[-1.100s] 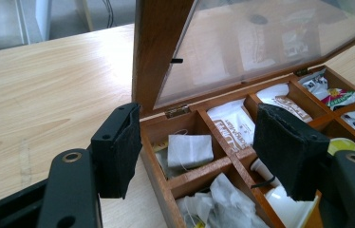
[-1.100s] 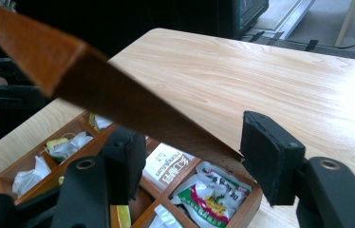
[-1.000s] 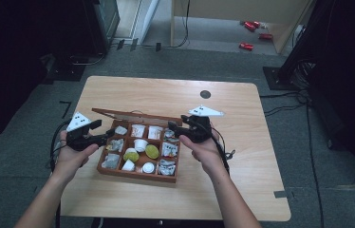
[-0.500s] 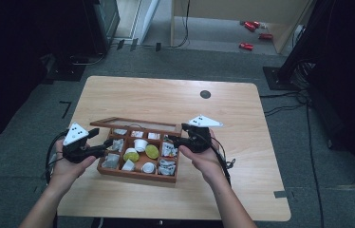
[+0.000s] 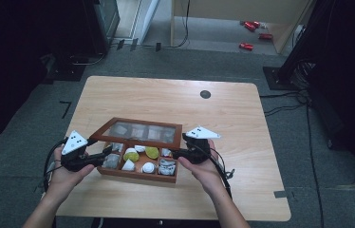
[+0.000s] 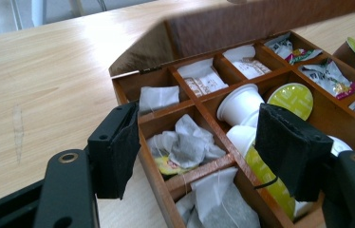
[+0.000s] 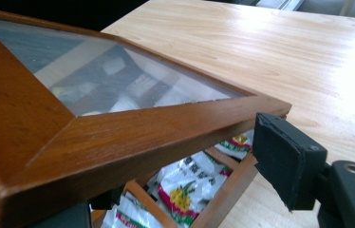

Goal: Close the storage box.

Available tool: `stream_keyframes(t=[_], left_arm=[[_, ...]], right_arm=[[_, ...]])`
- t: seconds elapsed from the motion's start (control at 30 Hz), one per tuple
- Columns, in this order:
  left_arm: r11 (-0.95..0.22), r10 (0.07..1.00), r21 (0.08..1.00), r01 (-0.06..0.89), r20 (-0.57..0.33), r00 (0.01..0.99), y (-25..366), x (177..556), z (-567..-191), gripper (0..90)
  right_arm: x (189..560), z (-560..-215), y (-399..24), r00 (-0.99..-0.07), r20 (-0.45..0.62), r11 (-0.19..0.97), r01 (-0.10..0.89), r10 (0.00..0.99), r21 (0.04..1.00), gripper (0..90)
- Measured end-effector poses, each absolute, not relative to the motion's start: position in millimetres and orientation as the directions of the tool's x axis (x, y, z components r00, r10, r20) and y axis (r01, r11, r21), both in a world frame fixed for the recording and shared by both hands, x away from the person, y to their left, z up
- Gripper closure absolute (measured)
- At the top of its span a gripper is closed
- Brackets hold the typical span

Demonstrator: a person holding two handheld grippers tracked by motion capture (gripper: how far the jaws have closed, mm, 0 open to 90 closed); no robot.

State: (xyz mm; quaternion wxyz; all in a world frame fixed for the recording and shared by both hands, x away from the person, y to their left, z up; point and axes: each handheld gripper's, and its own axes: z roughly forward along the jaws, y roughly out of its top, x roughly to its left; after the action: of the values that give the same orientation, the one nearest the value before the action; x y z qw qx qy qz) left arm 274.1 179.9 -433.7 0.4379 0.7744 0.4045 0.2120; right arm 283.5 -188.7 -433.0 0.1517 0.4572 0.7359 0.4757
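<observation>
On the table (image 5: pixel 242 114), the box (image 5: pixel 137 172) sits near the front edge, lid (image 5: pixel 140 130) raised behind its compartments.

Light wooden table (image 5: pixel 223 109) on grey carpeted floor (image 5: pixel 33 142); red objects (image 5: pixel 251 33) beyond, black cables (image 5: pixel 284 107) at right, dark equipment (image 5: pixel 95 23) at rear left.

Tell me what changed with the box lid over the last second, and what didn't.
The glass-paned wooden lid of the brown wooden compartment box swung down toward closing and now hangs half-shut over the back compartments. The right gripper is at its corner, the left gripper straddles the box's left wall. Box, tea bags and capsules stayed put on the light wooden table.
</observation>
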Motion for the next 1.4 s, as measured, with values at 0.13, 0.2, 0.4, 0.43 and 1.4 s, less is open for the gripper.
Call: stream_keyframes(t=[0.13, 0.2, 0.4, 0.43, 1.4], left_arm=[[-0.287, 0.81, 0.853, 0.435, -0.026, 0.586, 181, 269, -433, 32.5], [-0.285, 0.81, 0.855, 0.434, -0.028, 0.586, 182, 266, -433, 32.5], [-0.277, 0.81, 0.859, 0.431, -0.033, 0.586, 185, 263, -432, 32.5], [-0.275, 0.809, 0.859, 0.432, -0.035, 0.586, 186, 263, -431, 32.5], [-0.312, 0.796, 0.844, 0.436, -0.018, 0.605, 193, 239, -441, 32.6]], right_arm=[[278, -437, -190, -0.535, 0.213, 0.13, 0.533, 0.818, 0.836, 31.8], [275, -439, -191, -0.536, 0.215, 0.131, 0.534, 0.817, 0.835, 31.8], [270, -445, -191, -0.544, 0.196, 0.155, 0.532, 0.816, 0.832, 31.8], [269, -446, -191, -0.545, 0.195, 0.156, 0.532, 0.815, 0.832, 31.8], [240, -463, -180, -0.569, 0.125, 0.22, 0.499, 0.813, 0.839, 33.5]])
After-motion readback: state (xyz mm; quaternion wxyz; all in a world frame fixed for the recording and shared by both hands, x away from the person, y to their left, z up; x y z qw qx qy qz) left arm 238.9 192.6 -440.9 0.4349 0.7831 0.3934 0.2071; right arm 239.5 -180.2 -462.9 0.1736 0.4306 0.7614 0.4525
